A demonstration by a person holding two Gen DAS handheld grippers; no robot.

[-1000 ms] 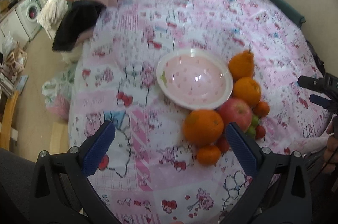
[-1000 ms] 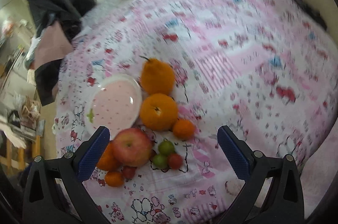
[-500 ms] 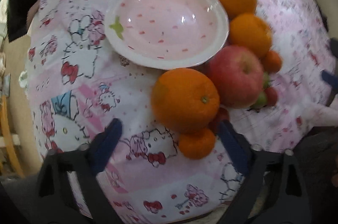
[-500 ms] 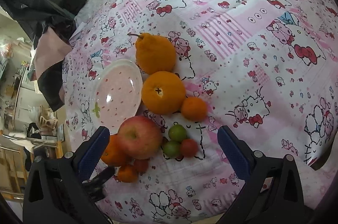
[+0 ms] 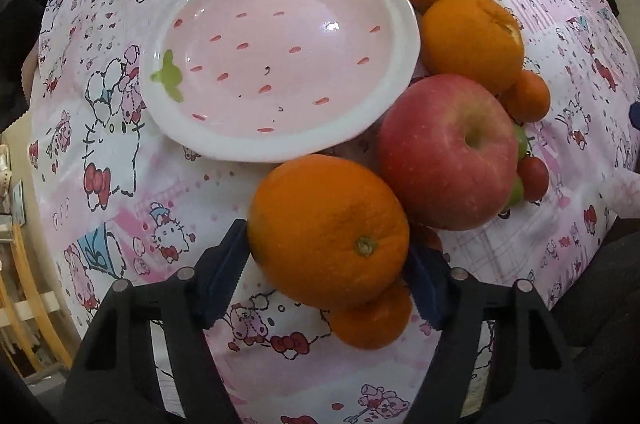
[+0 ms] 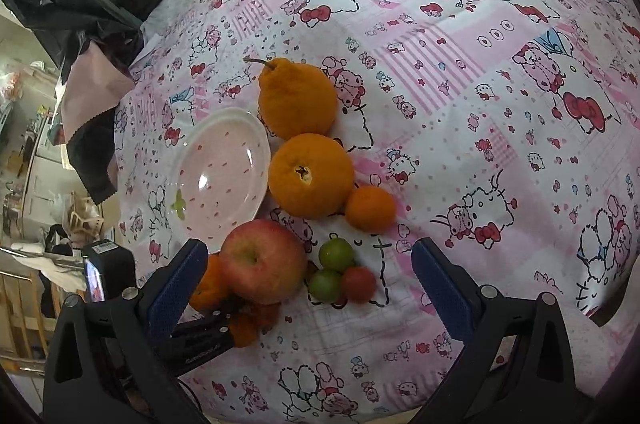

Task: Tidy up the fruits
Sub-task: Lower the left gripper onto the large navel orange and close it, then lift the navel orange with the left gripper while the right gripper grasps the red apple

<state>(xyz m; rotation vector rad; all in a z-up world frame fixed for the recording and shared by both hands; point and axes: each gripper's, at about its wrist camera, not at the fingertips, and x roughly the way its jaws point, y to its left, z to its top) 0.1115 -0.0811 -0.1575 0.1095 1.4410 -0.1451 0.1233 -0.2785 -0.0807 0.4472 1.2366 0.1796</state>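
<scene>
Between the closing left tongs (image 5: 326, 274), orange (image 5: 328, 230), stem end facing up

soft even daylight, sharp frames, fisheye-warped dark corners.

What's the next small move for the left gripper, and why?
Probably finish the squeeze, then lift. The left gripper has its jaws closing, one on each side of the big orange, and whether the pads press yet is hard to tell. The pink bowl beside it holds no fruit. The small orange and apple crowd it, so lift straight up.
</scene>
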